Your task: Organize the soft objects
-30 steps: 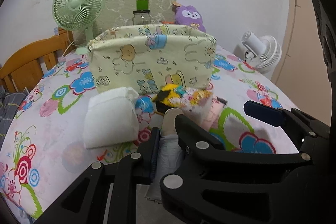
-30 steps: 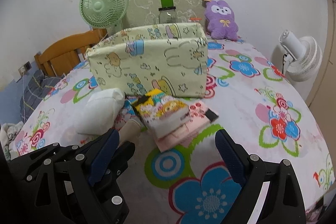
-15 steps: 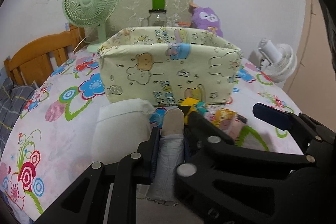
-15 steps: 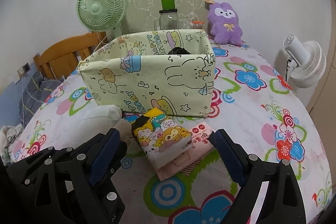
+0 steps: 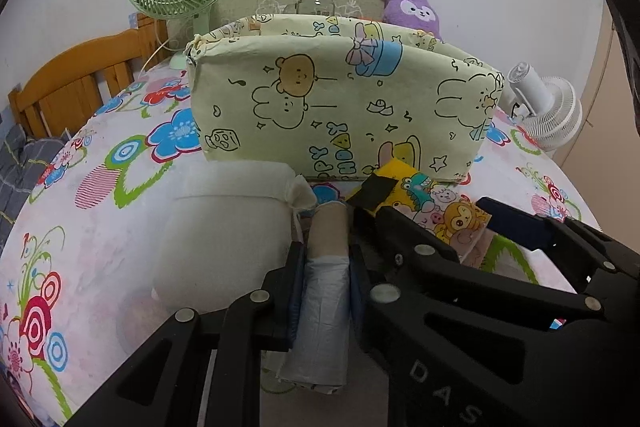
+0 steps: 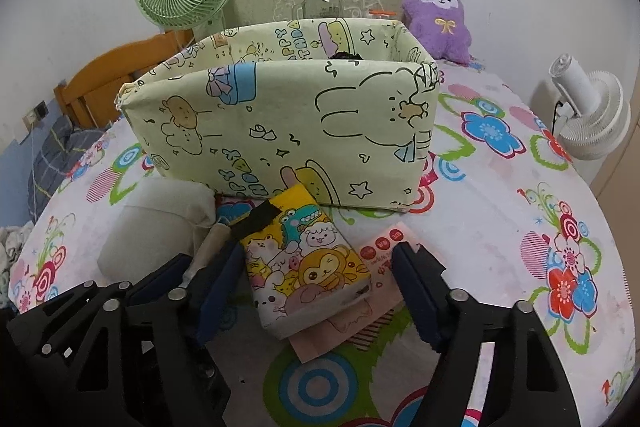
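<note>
the left gripper [image 5: 324,279] is clamping a roll of pale plastic bags on a cardboard core [image 5: 326,291] at the lower centre of its frame, beside a white cloth pouch [image 5: 224,227] lying left of centre. the right gripper [image 6: 316,291] is straddling a yellow cartoon tissue pack [image 6: 304,263] at lower centre; its jaws have just been closing, with gaps showing on both sides. the pack is resting on a pink packet [image 6: 384,243], just in front of the pale green cartoon-print storage box [image 6: 280,131] at mid-frame.
</note>
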Tool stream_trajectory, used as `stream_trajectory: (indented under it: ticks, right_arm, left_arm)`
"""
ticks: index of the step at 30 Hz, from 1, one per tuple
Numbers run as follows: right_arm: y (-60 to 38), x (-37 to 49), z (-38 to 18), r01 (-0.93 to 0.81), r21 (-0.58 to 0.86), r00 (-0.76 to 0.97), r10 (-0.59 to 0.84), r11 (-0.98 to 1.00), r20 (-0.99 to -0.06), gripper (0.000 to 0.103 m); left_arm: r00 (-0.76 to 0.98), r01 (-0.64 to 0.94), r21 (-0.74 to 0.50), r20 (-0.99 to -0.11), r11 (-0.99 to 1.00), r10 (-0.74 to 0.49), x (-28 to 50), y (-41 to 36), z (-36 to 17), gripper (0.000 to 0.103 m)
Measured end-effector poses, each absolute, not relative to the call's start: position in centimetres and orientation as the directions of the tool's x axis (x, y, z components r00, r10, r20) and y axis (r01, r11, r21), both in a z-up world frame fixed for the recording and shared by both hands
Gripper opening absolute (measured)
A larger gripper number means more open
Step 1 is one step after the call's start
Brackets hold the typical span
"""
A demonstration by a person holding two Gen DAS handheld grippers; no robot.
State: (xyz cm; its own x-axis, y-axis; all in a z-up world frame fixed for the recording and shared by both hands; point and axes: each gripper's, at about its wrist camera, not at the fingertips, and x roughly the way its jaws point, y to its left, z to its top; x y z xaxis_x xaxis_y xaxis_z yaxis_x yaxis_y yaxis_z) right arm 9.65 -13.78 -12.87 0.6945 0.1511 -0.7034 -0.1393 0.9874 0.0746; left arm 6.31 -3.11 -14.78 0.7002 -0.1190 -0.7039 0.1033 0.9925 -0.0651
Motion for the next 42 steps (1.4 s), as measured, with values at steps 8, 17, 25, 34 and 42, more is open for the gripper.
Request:
stream_trajectory:
  ticks: [8,17,25,34,42]
  right_arm:
    - [-14.1,9.2,-12.6,-0.136,0.090,0.703,0.160,0.987,-0.692,0.060]
    - [-14.7,7.7,-11.2,-0.108,0.100,0.731,0.147,0.989,-0.666,0.059]
    - [-15.0,6.5,-9.3,-0.091,0.102,0.761,0.135,0.991,-0.635,0.059]
    - [-14.9,5.1,-7.0,-0.085,0.098,0.790,0.127,0.992,-0.600,0.059]
    - [-14.8,4.0,-5.2,-0.099,0.102,0.812,0.140,0.990,-0.567,0.059]
  left_arm:
    - [0.709,0.118,-0.063,-0.694,0.991,-0.128,5.8,-3.5,-14.2,0.019]
    - [0.732,0.139,-0.062,-0.666,0.988,-0.145,5.0,-4.0,-12.8,0.019]
    - [0.757,0.150,-0.066,-0.634,0.987,-0.157,3.9,-4.0,-11.0,0.019]
    - [0.788,0.147,-0.054,-0.597,0.988,-0.150,2.7,-3.8,-8.9,0.019]
    - [0.810,0.126,-0.041,-0.572,0.991,-0.127,2.1,-3.5,-7.4,0.019]
